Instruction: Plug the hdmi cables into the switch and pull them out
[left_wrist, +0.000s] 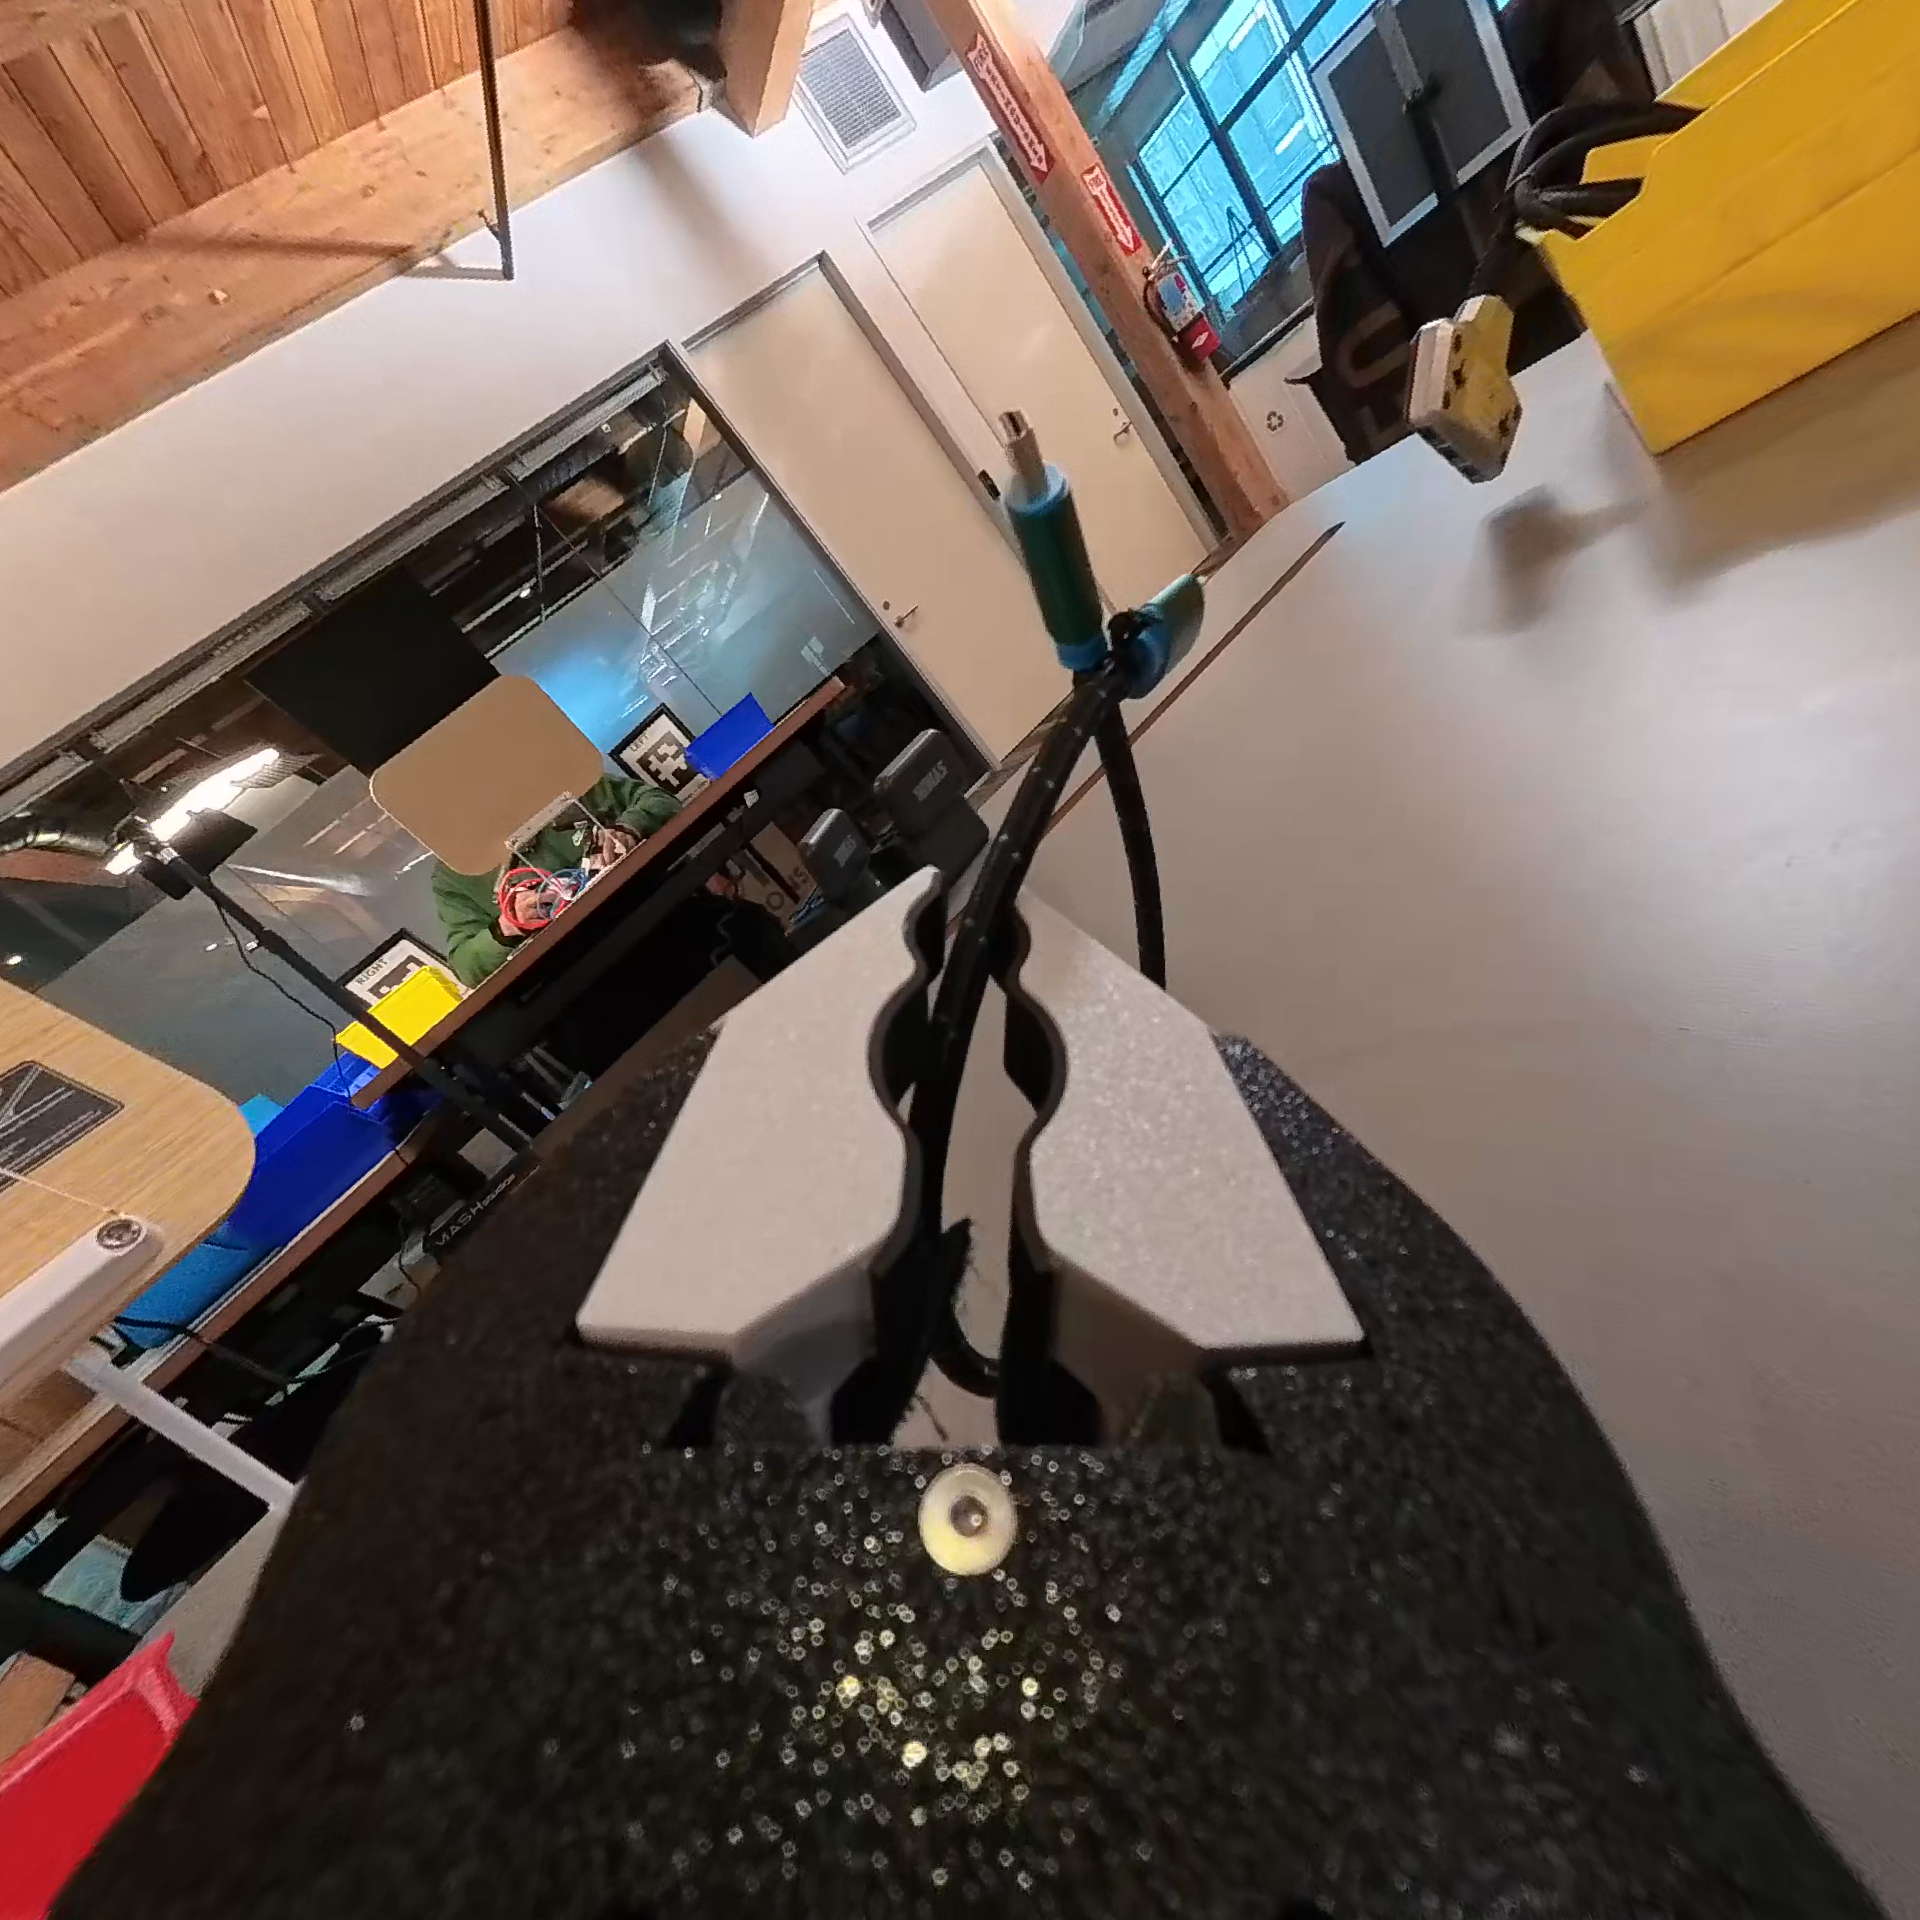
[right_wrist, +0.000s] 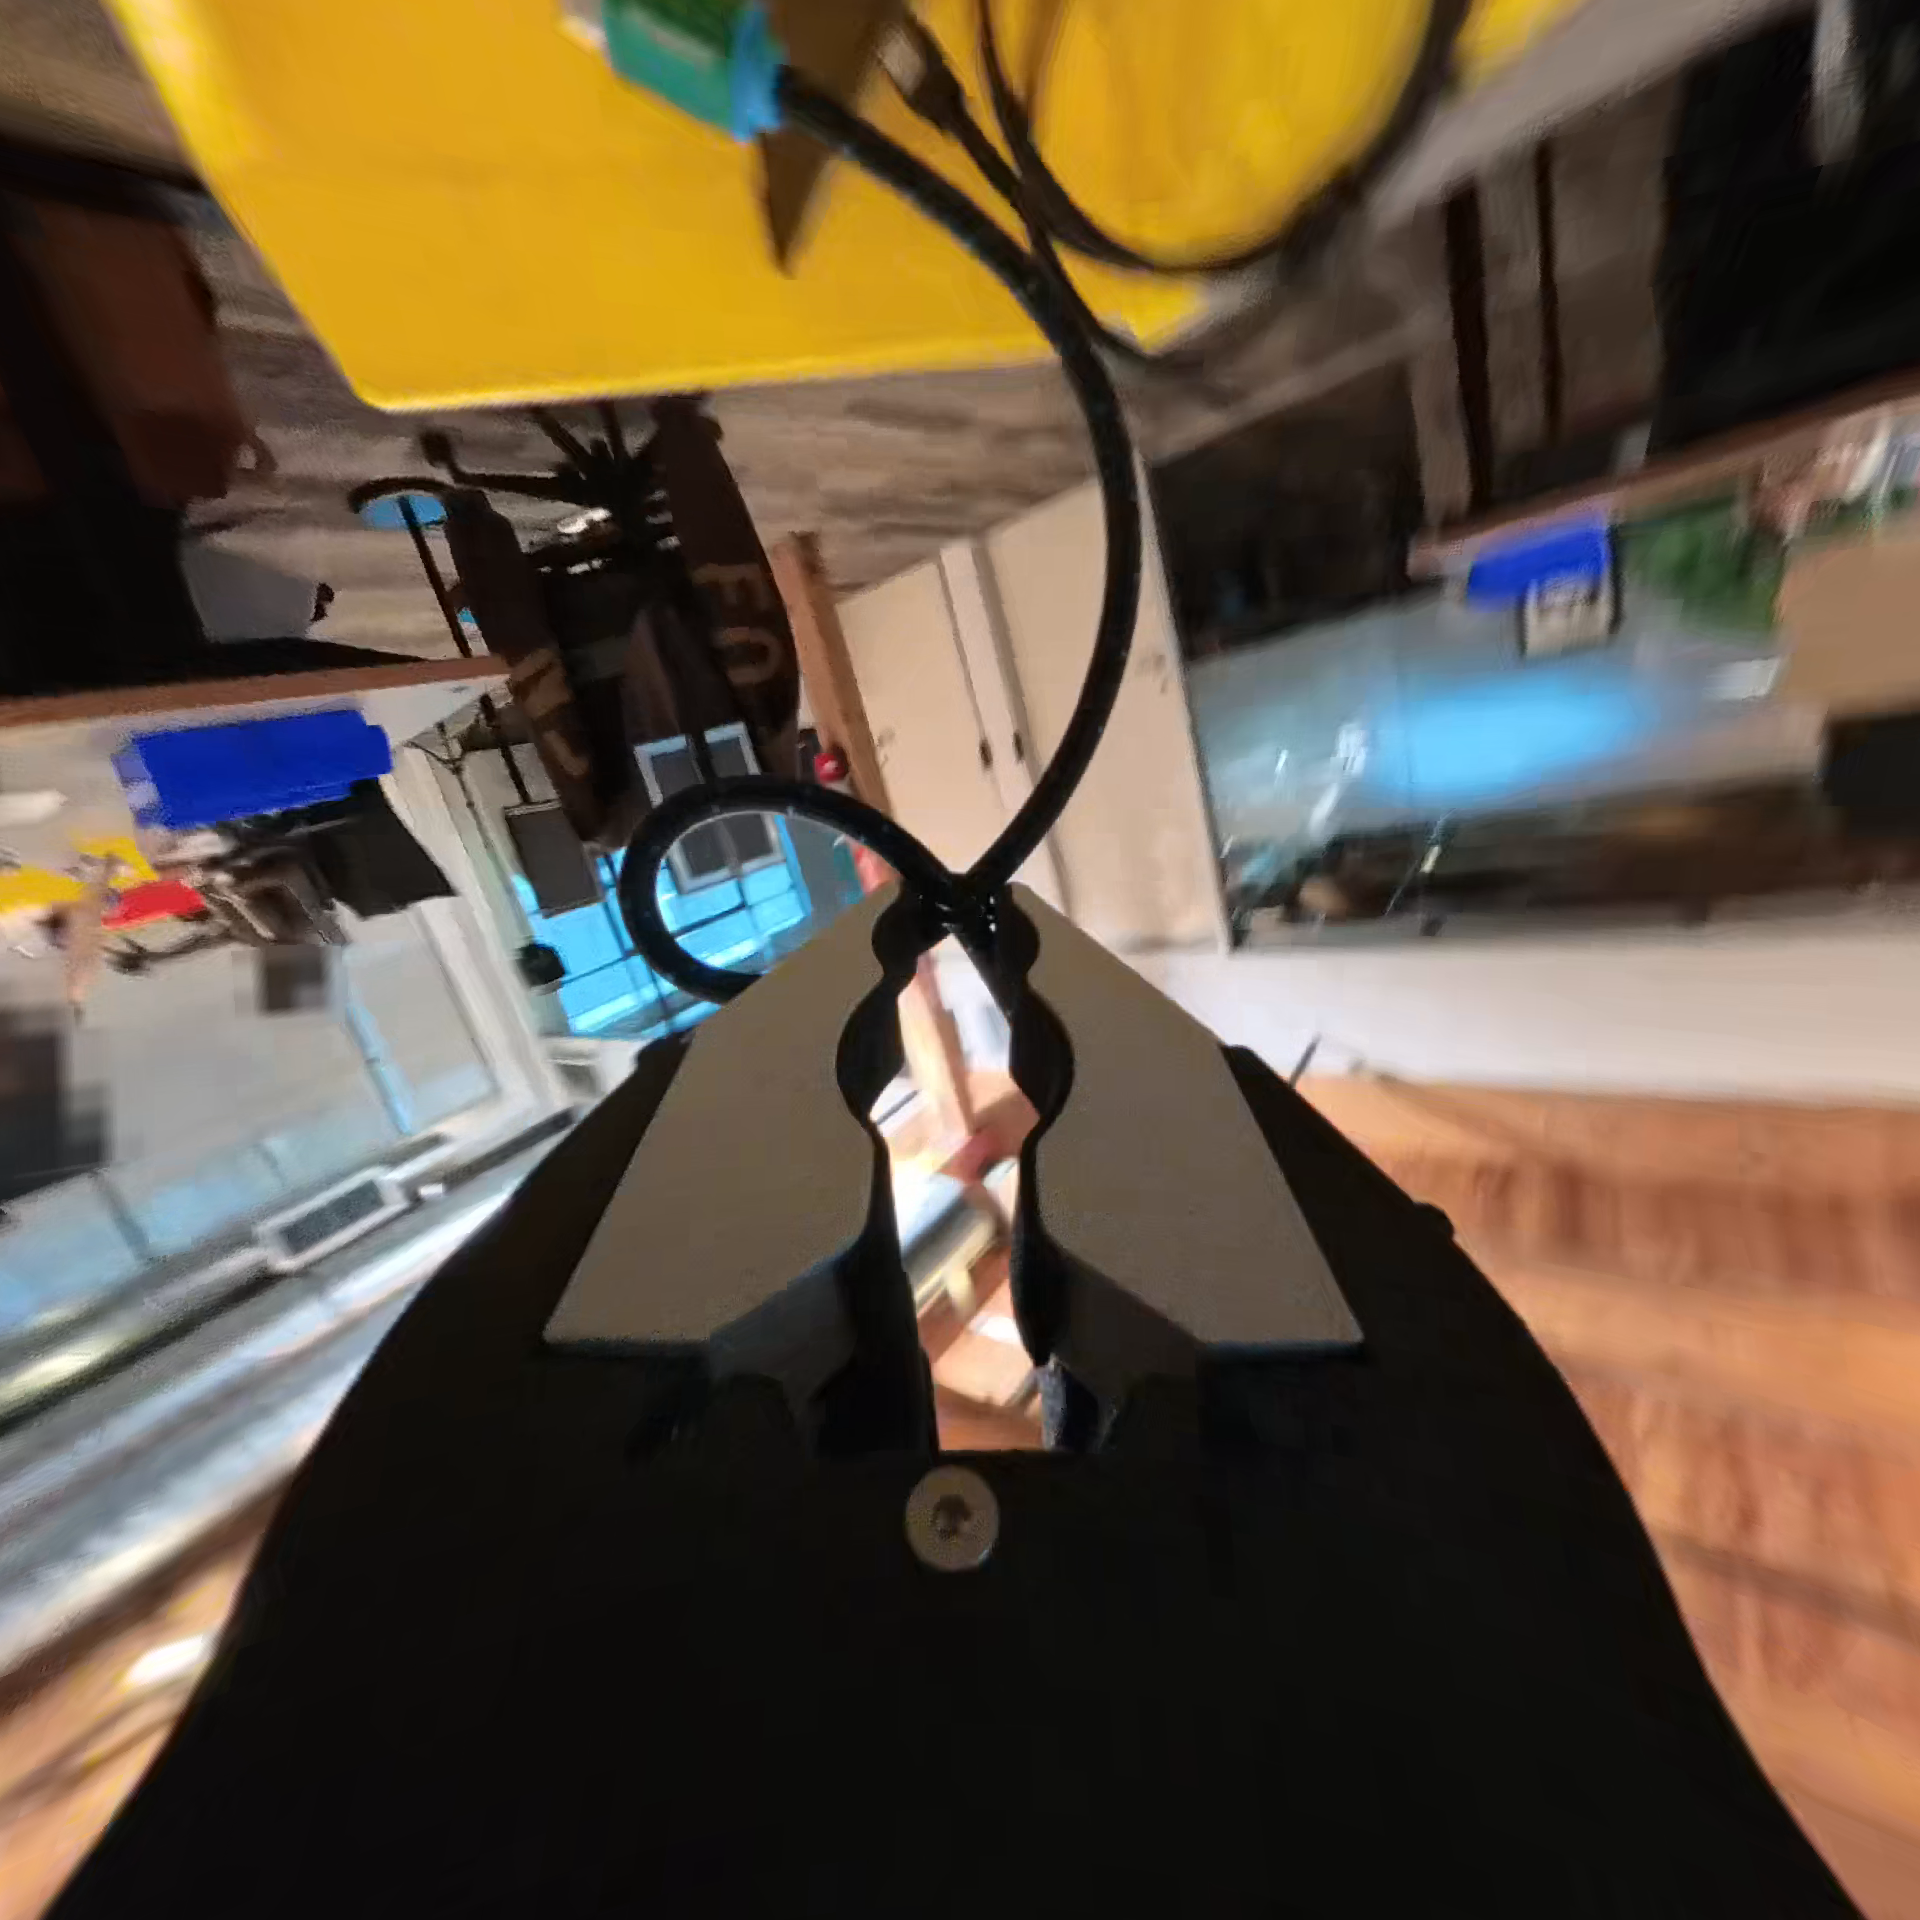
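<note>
My left gripper (left_wrist: 977, 914) is shut on a bundle of black HDMI cable (left_wrist: 971, 997) and holds it above the grey table (left_wrist: 1507, 883). Two teal plugs stick out past the fingertips: one (left_wrist: 1044, 540) points up with its metal tip showing, the other (left_wrist: 1169, 623) points right. My right gripper (right_wrist: 956, 914) is shut on another looped black cable (right_wrist: 1091, 582), pinched at the fingertips. That cable's teal plug (right_wrist: 686, 42) hangs by the yellow bin (right_wrist: 623, 229). The right wrist view is tilted and blurred. I see no switch in either view.
A yellow bin (left_wrist: 1766, 260) with black cables in it stands on the table at the far right. A grey and tan gripper fingertip (left_wrist: 1465, 390) hovers beside it. A person in green sits at a far table (left_wrist: 644, 862). Blue bins lie beyond. Left tips to right tips: about 55 centimeters.
</note>
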